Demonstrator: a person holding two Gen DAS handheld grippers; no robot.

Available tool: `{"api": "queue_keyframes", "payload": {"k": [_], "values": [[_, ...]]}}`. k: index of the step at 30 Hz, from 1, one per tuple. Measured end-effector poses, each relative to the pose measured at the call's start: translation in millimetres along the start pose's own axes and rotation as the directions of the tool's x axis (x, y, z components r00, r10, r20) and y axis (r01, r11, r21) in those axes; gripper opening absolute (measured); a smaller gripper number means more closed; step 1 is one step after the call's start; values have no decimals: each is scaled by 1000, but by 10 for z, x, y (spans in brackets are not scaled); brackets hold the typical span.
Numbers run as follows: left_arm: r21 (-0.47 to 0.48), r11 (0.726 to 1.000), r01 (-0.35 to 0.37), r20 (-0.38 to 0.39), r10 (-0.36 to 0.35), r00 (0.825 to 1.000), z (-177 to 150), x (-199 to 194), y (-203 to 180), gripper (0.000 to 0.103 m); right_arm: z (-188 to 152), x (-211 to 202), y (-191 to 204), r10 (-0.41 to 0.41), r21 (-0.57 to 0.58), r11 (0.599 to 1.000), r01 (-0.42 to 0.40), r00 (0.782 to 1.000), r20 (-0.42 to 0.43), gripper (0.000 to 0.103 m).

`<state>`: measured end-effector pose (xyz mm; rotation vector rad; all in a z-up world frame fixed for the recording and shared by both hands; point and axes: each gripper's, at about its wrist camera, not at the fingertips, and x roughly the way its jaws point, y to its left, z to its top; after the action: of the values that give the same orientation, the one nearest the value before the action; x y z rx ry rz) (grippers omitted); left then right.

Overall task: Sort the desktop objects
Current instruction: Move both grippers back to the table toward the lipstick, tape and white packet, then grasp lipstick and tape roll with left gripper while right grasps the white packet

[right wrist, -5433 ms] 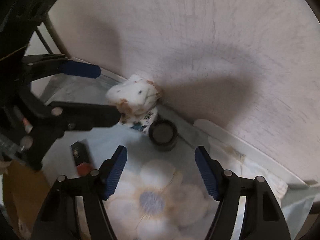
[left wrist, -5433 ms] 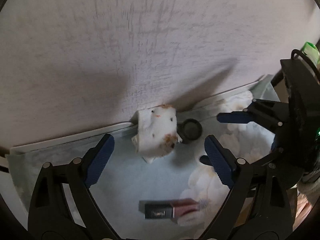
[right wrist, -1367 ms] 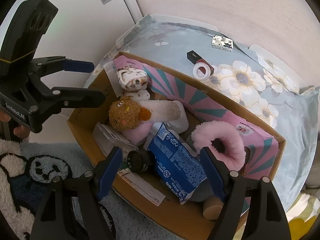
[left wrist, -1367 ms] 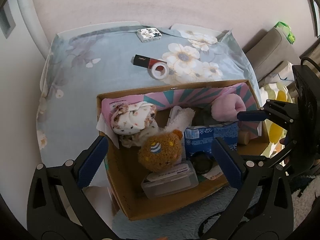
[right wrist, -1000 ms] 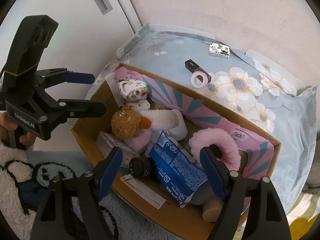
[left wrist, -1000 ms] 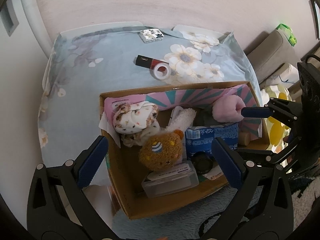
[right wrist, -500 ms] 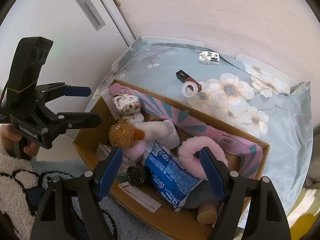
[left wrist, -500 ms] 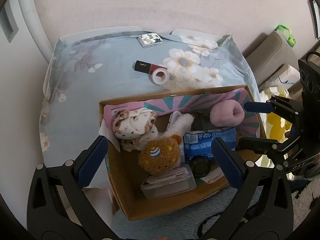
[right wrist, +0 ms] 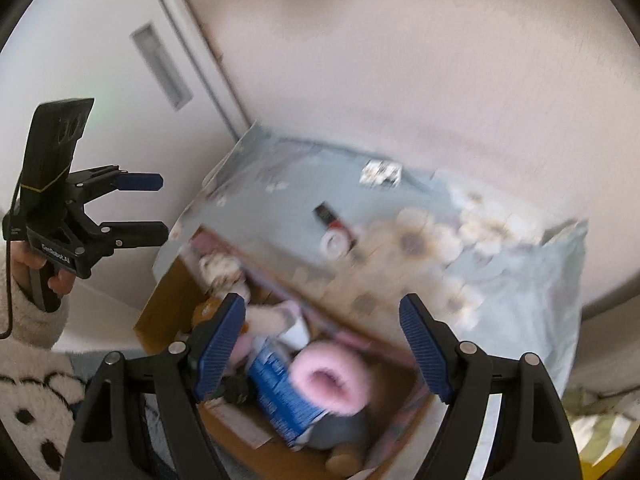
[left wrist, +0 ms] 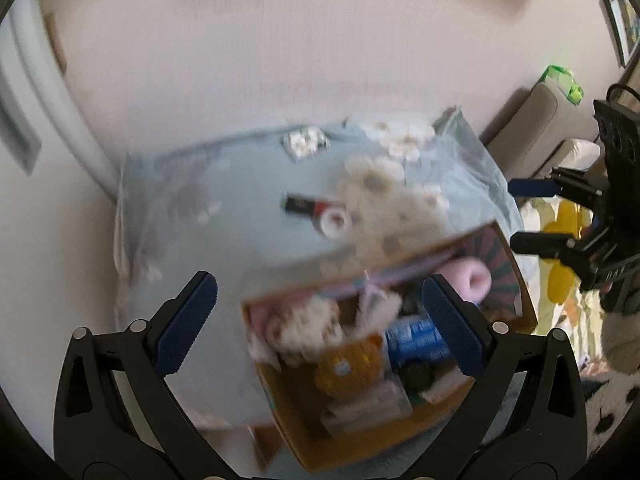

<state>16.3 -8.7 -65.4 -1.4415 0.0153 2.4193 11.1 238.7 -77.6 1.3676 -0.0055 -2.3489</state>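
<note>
Left wrist view, blurred: the left claw (left wrist: 318, 330) hangs wide and empty above the cardboard box (left wrist: 288, 412), which is crammed with soft toys and packets. The right claw (right wrist: 322, 350) is likewise spread and bare. Beyond the box, on the flowered surface (left wrist: 224, 236), lie a white tape ring (left wrist: 335, 221) touching a dark lipstick tube (left wrist: 306, 205), and farther back a small patterned box (left wrist: 305, 142). All look light and rigid; the tube could roll, so pinch it across its middle. Open cloth surrounds them, but the wall stands close behind.
</note>
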Motion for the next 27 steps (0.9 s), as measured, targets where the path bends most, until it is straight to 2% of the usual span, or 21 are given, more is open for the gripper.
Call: {"api": "queue_keyframes", "payload": {"k": [4,8,12,17,19,23,24,27], "values": [[62,998,33,20,-35,999,353,131,36,102,262,97,-195,-66,-28,997,66,998,-13,76],[149,985,83,-38,-78,996,679,541,24,102,530,422,-427,-62,-22,998,61,997,-55,76],[249,957,151,-127,-122,984,789,1075,7,101,694,933,-688,-27,14,999,29,993,-114,76],[406,884,230,-202,-159,966,726,1718,-10,94,848,1600,-939,14,59,998,-6,992,-126,76],[452,853,260,-207,-183,961,697,1876,-8,93,925,1796,-990,23,101,995,-12,994,-110,76],[554,786,275,-199,-195,960,602,2084,-57,89,1085,2139,-965,25,186,983,-7,995,-95,76],[574,769,282,-203,-200,958,572,2118,-68,89,1108,2193,-933,18,193,981,1,995,-94,76],[604,741,294,-207,-210,955,522,2185,-81,88,1176,2373,-840,-41,196,978,64,992,-119,76]]}}
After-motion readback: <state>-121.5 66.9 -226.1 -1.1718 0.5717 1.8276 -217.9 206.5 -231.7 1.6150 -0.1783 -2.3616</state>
